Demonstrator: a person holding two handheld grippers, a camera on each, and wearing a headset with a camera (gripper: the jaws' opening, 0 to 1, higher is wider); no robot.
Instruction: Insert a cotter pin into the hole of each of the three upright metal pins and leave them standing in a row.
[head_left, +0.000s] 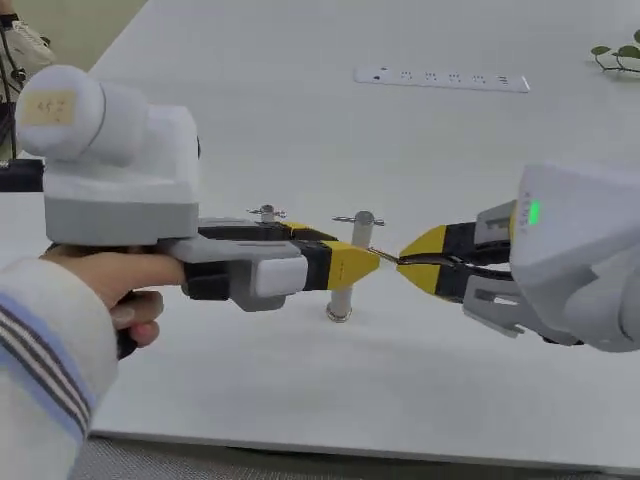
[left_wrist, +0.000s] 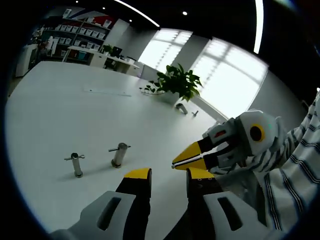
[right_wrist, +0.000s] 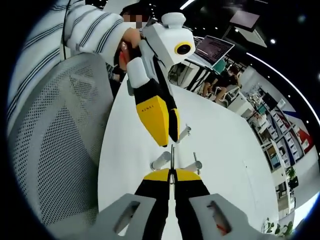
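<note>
Striped sleeve (head_left: 40, 370) and hand (head_left: 110, 285) sit closest in the head view. The hand grips the left gripper (head_left: 365, 262), which points right across the white table (head_left: 300, 120). In the left gripper view its yellow jaws stand a moderate gap apart with nothing between them. The right gripper (head_left: 402, 262) comes in from the opposite side, so the two sets of yellow tips face each other, near but apart. The right gripper's jaws are pressed together on a cotter pin (right_wrist: 172, 156), a thin wire sticking straight out from the tips toward the left gripper. In the head view it shows as a fine line in the gap between the grippers. Just behind and below the left gripper's tips the front pin (head_left: 340, 295) stands upright on the table, its base visible and its top hidden by that gripper. Whether the gripper touches it cannot be told. Farther back stand two more metal pins, each with a cotter pin across its top: the second pin (head_left: 362, 225) just behind the gap between the grippers, and the third pin (head_left: 265, 212) to its left, mostly hidden by the left gripper's body. In the left gripper view these two stand upright side by side, well left of its jaws. A power strip (head_left: 440, 78) lies at the table's far side.
</note>
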